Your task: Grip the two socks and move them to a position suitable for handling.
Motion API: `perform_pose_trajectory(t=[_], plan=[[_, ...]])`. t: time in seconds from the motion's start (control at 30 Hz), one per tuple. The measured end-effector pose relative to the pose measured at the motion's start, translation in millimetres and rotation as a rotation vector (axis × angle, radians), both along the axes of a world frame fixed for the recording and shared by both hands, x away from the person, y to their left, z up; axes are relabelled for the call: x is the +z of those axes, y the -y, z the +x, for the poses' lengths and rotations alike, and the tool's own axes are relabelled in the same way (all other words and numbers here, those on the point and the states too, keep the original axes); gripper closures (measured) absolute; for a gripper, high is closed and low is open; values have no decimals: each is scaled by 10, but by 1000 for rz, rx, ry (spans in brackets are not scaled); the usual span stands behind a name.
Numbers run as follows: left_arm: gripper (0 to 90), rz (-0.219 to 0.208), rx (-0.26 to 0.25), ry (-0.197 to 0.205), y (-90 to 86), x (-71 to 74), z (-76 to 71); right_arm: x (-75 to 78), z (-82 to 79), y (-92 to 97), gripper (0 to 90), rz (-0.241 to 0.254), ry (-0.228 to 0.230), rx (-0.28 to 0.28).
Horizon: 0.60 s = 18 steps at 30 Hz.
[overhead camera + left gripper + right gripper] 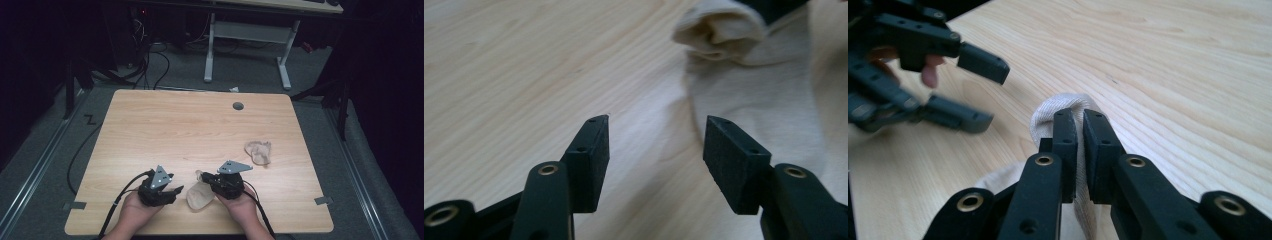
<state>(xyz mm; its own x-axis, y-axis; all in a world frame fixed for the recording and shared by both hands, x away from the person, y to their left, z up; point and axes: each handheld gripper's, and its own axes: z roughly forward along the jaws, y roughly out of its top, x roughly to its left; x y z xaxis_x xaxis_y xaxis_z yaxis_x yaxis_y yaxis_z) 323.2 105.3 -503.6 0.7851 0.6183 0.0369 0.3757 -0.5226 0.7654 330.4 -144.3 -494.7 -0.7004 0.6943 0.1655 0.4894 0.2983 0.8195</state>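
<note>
Room: dark, with a grey floor, cables and a white desk frame beyond the table.
Table: pale wood grain, with a grey round plug near its far edge.
Sock: cream, ribbed knit, soft and rumpled; it lies at the near edge of the table between the two hands, one end lifted into a rounded fold.
Second sock: same cream colour, crumpled, farther out on the right, well apart from the first.
Right gripper: jaws nearly together, pinching the raised fold of the sock between the pads.
Left gripper: jaws wide, nothing between them; it hovers just beside the sock, the cloth lying past its right jaw in the left gripper view.
Hands: both come in from the near edge, each wrapped around its gripper.
</note>
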Motion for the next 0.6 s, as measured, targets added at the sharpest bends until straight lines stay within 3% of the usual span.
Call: perform_pose_trajectory(t=[0.17, 0.27, 0.33, 0.47, 0.53, 0.6], plan=[[439, 15, -28, -29, 226, -71, -84, -48, 3, 43, 845, -13, -13, -14], [459, 42, -50, -24, 310, -113, -126, -49, -1, 53, 845, -16, -13, -18], [586, 85, -75, -6, 356, -141, -165, -49, -1, 65, 845, -20, -9, -18], [897, 101, -137, 6, 424, -159, -215, -47, -8, 109, 850, -24, -14, -31], [900, 129, -155, 0, 476, -190, -222, -55, -11, 125, 849, -28, -14, -30], [900, 141, -159, 25, 499, -198, -241, -63, -18, 141, 849, -35, -17, -36]])
